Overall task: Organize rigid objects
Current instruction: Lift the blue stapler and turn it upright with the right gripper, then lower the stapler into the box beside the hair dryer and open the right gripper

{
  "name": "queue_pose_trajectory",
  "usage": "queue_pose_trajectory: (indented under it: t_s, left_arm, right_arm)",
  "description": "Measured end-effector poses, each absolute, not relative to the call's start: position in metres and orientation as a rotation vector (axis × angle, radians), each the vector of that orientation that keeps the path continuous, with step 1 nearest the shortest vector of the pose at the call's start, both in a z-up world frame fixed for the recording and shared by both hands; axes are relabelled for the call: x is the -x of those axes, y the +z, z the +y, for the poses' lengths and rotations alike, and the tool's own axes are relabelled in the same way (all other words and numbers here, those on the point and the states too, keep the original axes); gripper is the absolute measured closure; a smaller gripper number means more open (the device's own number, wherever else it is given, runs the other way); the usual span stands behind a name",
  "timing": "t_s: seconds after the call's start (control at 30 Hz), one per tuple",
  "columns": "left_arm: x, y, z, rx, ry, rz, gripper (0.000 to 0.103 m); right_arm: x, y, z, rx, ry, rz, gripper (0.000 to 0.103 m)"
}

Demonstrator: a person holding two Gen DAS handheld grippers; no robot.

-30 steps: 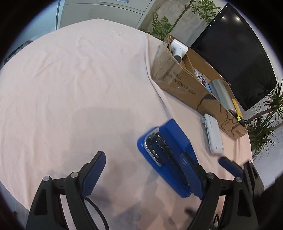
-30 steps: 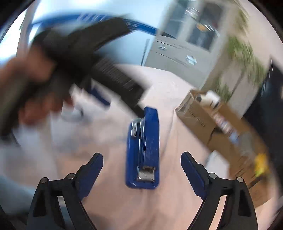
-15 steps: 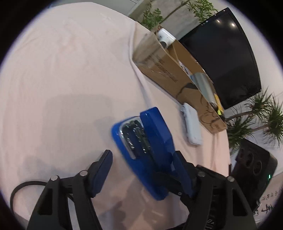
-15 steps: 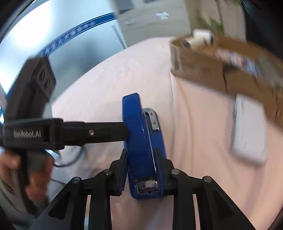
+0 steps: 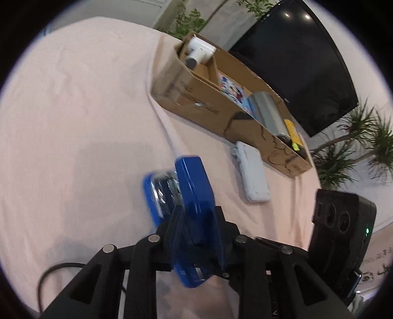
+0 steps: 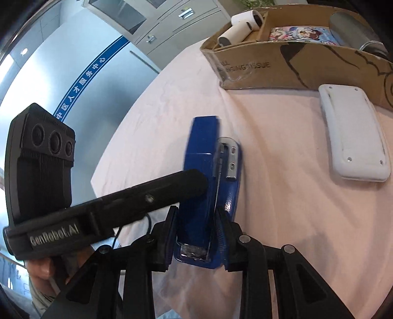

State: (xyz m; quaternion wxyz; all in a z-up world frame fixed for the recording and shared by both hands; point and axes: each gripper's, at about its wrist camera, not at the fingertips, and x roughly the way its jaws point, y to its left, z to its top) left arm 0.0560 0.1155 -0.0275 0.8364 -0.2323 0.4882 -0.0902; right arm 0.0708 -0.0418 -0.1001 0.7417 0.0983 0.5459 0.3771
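A big blue stapler (image 5: 189, 196) lies on its side above the pink cloth. My left gripper (image 5: 194, 243) is shut on its rear end. My right gripper (image 6: 196, 233) is shut on the same stapler (image 6: 208, 171) at its near end; the left gripper's finger (image 6: 157, 193) presses its blue side from the left. A white flat device (image 6: 353, 135) lies on the cloth to the right, next to the cardboard box (image 6: 282, 66); it also shows in the left wrist view (image 5: 253, 176).
The long cardboard box (image 5: 201, 105) holds a white hair dryer (image 5: 199, 52), a picture booklet (image 5: 233, 90), a silver cylinder (image 5: 267, 112) and a yellow item. A black monitor (image 5: 299, 56) and plants stand behind it. Grey cabinets (image 6: 157, 22) stand beyond the table.
Both grippers were open a second ago. The right one closed on the stapler first, then the left closed on it too. The stapler is tipped onto its side.
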Motion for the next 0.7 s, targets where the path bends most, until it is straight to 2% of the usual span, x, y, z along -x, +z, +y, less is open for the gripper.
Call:
queue_pose_trajectory:
  t_s: [0.03,0.07,0.13,0.17,0.3,0.37,0.53,0.7]
  left_arm:
    - [-0.054,-0.024,0.116,0.468,-0.168,1.025,0.070]
    - [-0.053,-0.023,0.119,0.449,-0.149,1.022,0.052]
    - [-0.052,-0.028,0.132,0.450,-0.096,1.034,0.029]
    - [-0.054,-0.034,0.136,0.469,-0.087,1.044,0.026]
    - [-0.060,-0.051,0.136,0.585,-0.196,1.107,0.029]
    - [-0.063,-0.054,0.131,0.597,-0.235,1.116,0.042]
    - [-0.064,-0.042,0.125,0.587,-0.236,1.086,0.043]
    - [-0.094,0.016,0.103,0.460,-0.291,0.972,0.043]
  right_arm:
    - [-0.063,-0.098,-0.043,-0.206,0.823,1.189,0.076]
    - [-0.060,-0.099,-0.046,-0.211,0.818,1.191,0.076]
    - [-0.057,-0.101,-0.050,-0.250,0.820,1.210,0.076]
    - [-0.057,-0.103,-0.053,-0.288,0.825,1.226,0.076]
    - [-0.062,-0.118,-0.064,-0.479,0.866,1.315,0.075]
    - [-0.064,-0.123,-0.064,-0.537,0.890,1.347,0.076]
    - [-0.059,-0.111,-0.066,-0.523,0.892,1.310,0.075]
    - [-0.072,-0.059,-0.075,-0.457,0.875,1.152,0.075]
